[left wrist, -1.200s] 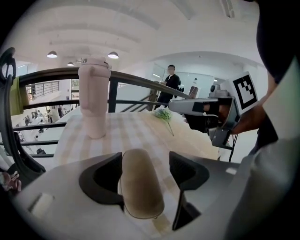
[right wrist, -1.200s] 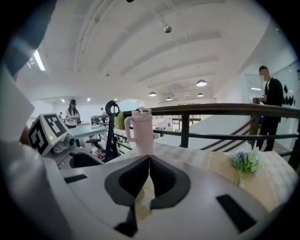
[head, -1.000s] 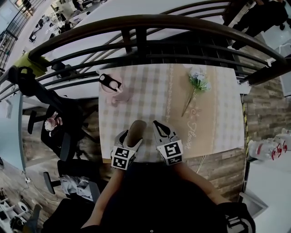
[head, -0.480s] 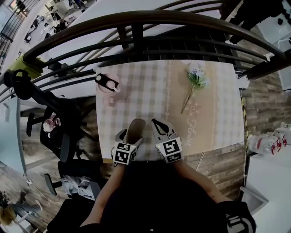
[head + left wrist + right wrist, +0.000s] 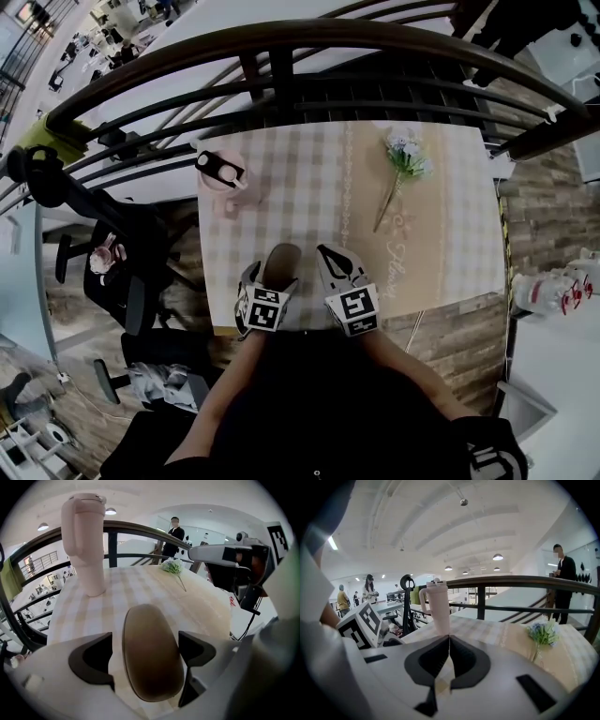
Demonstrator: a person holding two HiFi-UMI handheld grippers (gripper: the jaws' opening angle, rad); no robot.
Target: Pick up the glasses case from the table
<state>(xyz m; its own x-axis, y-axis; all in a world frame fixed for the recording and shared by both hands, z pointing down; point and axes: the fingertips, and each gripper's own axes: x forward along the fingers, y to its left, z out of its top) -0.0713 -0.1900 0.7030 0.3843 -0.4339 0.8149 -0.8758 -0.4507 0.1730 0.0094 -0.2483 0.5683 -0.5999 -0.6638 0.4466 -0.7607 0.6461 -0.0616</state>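
Note:
The brown oval glasses case (image 5: 280, 265) lies on the checked tablecloth near the table's front edge. My left gripper (image 5: 273, 280) points steeply down over it. In the left gripper view the case (image 5: 152, 653) lies lengthwise between the two dark pads. The jaws are opening, with a clear gap at the left pad (image 5: 96, 658), while the right one stands very close to the case. My right gripper (image 5: 328, 256) hovers just right of the case, and its jaws meet with nothing between them (image 5: 449, 641).
A pink tumbler (image 5: 225, 176) with a handle stands at the table's far left corner. A small bunch of flowers (image 5: 404, 169) lies at the far right. A dark railing (image 5: 281, 47) runs behind the table (image 5: 309, 187). Office chairs stand left of it.
My left gripper has sunk and tipped further down around the case, and its jaws stand wider. The case and my right gripper have stayed put.

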